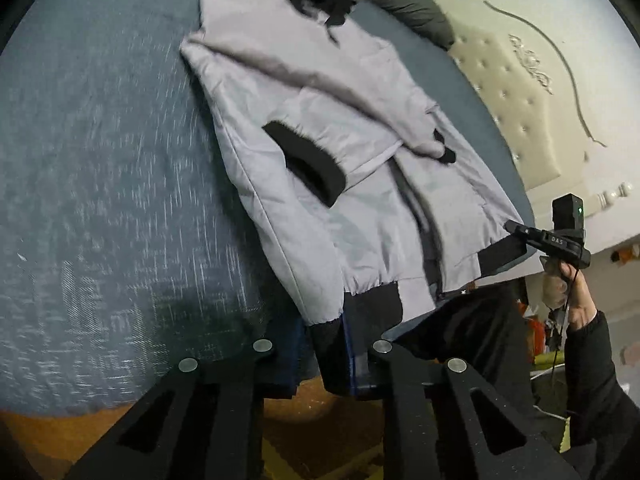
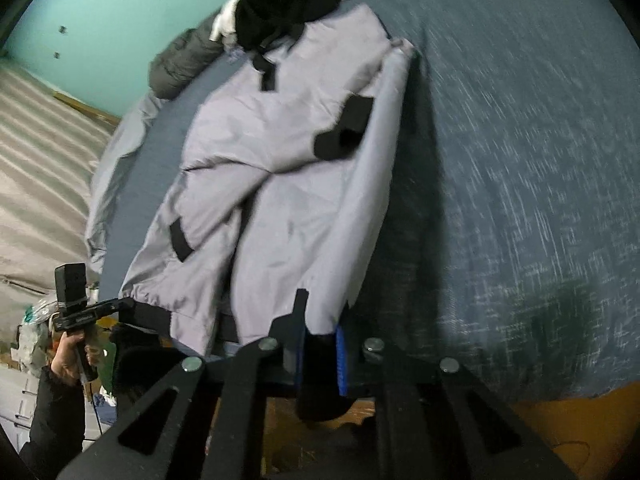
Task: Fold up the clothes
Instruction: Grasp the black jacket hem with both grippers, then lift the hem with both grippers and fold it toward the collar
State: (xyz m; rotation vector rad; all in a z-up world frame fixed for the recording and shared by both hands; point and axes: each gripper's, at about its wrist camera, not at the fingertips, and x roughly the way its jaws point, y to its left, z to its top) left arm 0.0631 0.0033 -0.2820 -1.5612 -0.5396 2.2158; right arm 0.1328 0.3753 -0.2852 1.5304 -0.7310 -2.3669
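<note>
Two grippers were clamped on the black ribbed hem [image 1: 352, 344] of the pale grey padded jacket [image 1: 320, 152]: your left gripper [image 1: 320, 364] and right gripper [image 2: 320, 364] each pinched a corner at 6 o'clock, ready, I judge, to fold it toward the collar at 12 o'clock on the blue bed [image 1: 100, 160].

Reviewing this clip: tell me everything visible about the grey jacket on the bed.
The jacket is pale grey, smooth and padded-looking, with black cuffs, a black hem band and a black hood at the far end. It lies lengthwise on the blue bed, both sleeves folded across the body. The left gripper and right gripper each pinch the hem at a near corner, over the bed's edge.
</note>
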